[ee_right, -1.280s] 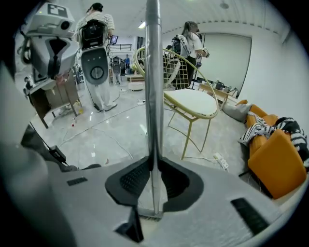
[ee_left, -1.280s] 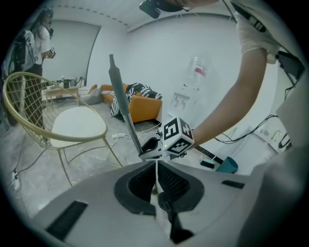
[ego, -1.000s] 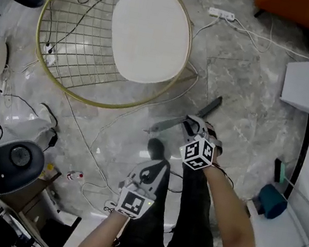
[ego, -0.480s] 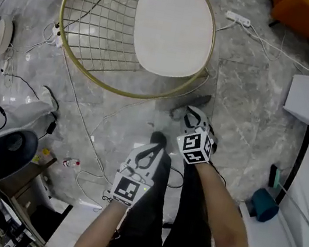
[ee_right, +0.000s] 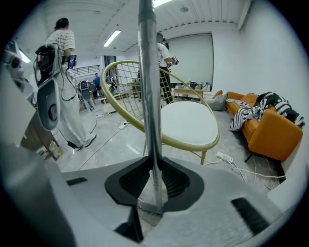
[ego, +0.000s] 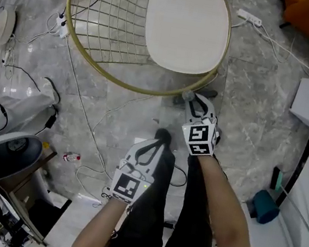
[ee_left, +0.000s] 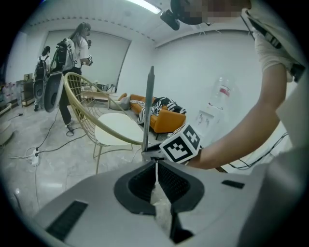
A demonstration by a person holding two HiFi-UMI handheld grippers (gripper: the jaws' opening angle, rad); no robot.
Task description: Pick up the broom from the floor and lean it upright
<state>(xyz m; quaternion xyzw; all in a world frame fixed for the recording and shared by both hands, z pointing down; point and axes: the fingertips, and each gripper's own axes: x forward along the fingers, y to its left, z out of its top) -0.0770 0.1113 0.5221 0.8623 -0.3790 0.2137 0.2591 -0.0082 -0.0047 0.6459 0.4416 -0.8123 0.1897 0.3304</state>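
Fingers (ee_right: 129, 181) of the right gripper (ee_right: 153, 169) clamp the broom handle (ee_right: 148, 87) upright between them; left gripper (ee_left: 156, 176) fingers (ee_left: 141, 185) are pressed together, empty.

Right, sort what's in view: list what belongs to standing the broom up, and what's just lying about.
Belongs to the job:
- broom, handle roughly upright
- right gripper, shut on the handle
- left gripper, shut and empty

Just lying about:
- gold wire chair
- white power strip
- loose cables on the floor
- orange sofa
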